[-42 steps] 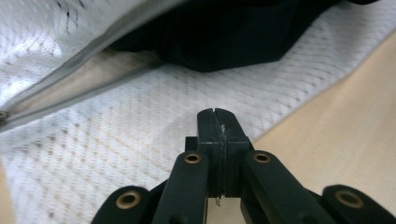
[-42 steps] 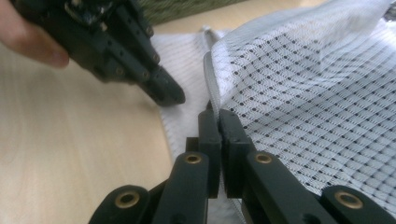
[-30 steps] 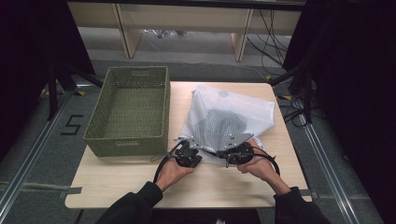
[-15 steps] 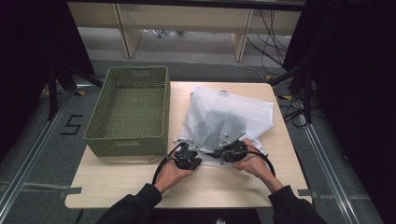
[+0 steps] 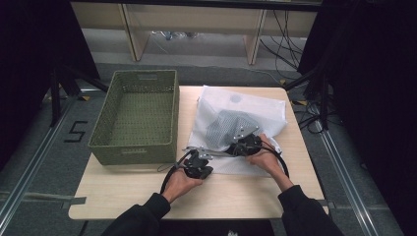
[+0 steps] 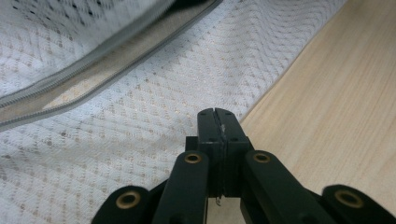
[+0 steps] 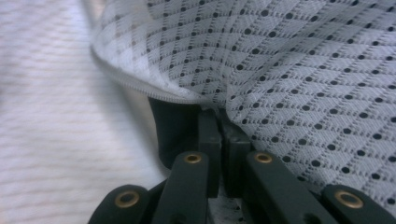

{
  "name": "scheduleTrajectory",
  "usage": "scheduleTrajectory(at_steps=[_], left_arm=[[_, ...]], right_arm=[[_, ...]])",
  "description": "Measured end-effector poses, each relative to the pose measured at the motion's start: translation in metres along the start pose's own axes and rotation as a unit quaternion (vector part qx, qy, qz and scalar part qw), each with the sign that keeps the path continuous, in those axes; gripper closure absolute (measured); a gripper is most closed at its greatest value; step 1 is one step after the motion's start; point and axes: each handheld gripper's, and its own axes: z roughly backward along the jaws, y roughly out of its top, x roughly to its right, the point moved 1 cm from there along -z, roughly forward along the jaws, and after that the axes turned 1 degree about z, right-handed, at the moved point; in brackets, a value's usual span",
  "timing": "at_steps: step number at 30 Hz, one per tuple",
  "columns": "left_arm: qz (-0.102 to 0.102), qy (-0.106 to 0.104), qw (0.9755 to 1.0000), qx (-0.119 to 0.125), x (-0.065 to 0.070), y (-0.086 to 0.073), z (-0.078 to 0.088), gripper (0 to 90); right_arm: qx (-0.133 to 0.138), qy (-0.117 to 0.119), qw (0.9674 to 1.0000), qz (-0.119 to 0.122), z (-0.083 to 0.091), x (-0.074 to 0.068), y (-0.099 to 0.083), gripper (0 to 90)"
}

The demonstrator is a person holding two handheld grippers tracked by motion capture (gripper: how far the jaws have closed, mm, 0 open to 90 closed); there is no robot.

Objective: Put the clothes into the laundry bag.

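Observation:
A white mesh laundry bag (image 5: 246, 105) lies on the right half of the table, with a dark spotted garment (image 5: 223, 125) showing through it. My left gripper (image 5: 207, 157) is shut at the bag's near left corner, its tips (image 6: 218, 114) pressed onto the bottom mesh layer (image 6: 116, 140) just inside the bag's edge. A grey zipper (image 6: 93, 65) runs across above them. Beside it, my right gripper (image 5: 230, 150) is shut on the bag's upper layer at the zipper edge (image 7: 140, 86). That spotted mesh (image 7: 303, 70) drapes over its tips (image 7: 219, 119).
A green woven basket (image 5: 142, 76) stands on the left of the table, close to the bag. Bare wood (image 5: 236, 196) lies between the bag and the near table edge. Both forearms come in from the bottom. Cables and shelf legs are beyond the far edge.
My right gripper has slid left toward the left one and sunk a little, taking the bag's upper edge with it. The left gripper has stayed put.

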Motion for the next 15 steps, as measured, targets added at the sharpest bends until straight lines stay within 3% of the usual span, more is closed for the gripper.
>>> scheduleTrajectory(at_steps=[2, 4, 8, 9, 12, 13, 15], left_arm=[[-0.012, 0.004, 0.9999, 0.000, -0.001, 0.000, 0.001, 88.9], [-0.009, 0.004, 0.9999, 0.000, -0.001, 0.000, 0.001, 88.9], [-0.003, 0.001, 1.0000, 0.001, 0.000, 0.000, 0.000, 88.9], [-0.003, 0.001, 1.0000, 0.001, 0.000, 0.000, 0.000, 88.9], [-0.011, -0.001, 0.9999, -0.012, -0.001, 0.001, 0.002, 88.9], [-0.012, 0.005, 0.9999, 0.002, 0.000, 0.000, 0.001, 88.9], [-0.003, -0.003, 1.0000, 0.003, 0.000, 0.000, 0.000, 88.8]], right_arm=[[0.004, -0.010, 0.9999, -0.009, -0.004, 0.009, 0.000, 89.4], [-0.008, -0.021, 0.9997, -0.014, -0.008, 0.018, 0.000, 89.4], [0.001, -0.038, 0.9991, -0.018, -0.012, 0.032, 0.000, 89.4], [0.002, -0.042, 0.9988, -0.025, -0.011, 0.031, -0.001, 89.4], [0.000, -0.038, 0.9991, -0.018, -0.007, 0.028, 0.000, 89.4], [0.005, -0.037, 0.9992, -0.017, -0.004, 0.026, 0.001, 89.4], [0.008, -0.030, 0.9995, 0.002, 0.004, 0.023, 0.003, 89.4]])
